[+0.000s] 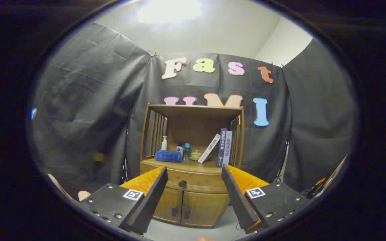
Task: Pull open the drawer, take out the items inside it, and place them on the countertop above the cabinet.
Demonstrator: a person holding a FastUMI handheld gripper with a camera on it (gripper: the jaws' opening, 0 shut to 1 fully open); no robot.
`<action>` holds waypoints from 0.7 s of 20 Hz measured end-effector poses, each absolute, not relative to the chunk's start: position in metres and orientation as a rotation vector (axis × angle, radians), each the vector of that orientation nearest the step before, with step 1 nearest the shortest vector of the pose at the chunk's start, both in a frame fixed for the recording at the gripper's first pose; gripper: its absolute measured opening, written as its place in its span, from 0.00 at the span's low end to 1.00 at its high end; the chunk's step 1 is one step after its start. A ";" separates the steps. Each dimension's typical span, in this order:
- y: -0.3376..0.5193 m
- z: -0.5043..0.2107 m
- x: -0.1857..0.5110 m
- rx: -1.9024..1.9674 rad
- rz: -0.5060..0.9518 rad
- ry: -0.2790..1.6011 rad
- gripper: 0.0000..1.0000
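Gripper (194, 174) sat nearest, its fingers spread wide apart with nothing between them, aimed at the cabinet (190, 201) but well short of it. No contact with anything.

Just beyond the fingers, framed in the gap between them, was the drawer (193, 180). It looked fully closed, front flush with the cabinet body, dark knob (182, 183) at its centre untouched. Two lower doors (188, 207) below it were also closed. Drawer contents hidden, could not tell what was inside.

Farther back, the countertop (193, 164) above the drawer already carried shelf clutter: a blue towel (168, 156) on the left, a white pump bottle (164, 143) behind it, two small bottles (183, 150), a small bowl (196, 155), and books (224, 147) leaning on the right. Free counter space looked limited to the front edge.

Judgement: task at the very start. Nothing done yet; approach, grasping the knob, pulling open, removing items and placing them all remained.
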State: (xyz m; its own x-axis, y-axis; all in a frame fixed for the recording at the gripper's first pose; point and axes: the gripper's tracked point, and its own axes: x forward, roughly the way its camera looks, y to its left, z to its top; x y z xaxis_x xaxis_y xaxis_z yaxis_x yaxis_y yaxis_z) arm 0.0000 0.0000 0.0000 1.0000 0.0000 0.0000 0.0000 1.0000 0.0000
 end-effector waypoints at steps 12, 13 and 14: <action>0.011 0.009 0.005 -0.047 0.013 -0.022 0.96; 0.012 0.009 0.005 -0.049 0.014 -0.021 0.96; 0.012 0.008 0.005 -0.051 0.015 -0.017 0.96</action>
State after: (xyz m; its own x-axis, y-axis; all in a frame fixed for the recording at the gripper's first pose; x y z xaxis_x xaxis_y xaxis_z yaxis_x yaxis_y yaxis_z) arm 0.0049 0.0123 0.0076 0.9997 0.0157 0.0170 -0.0149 0.9986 -0.0511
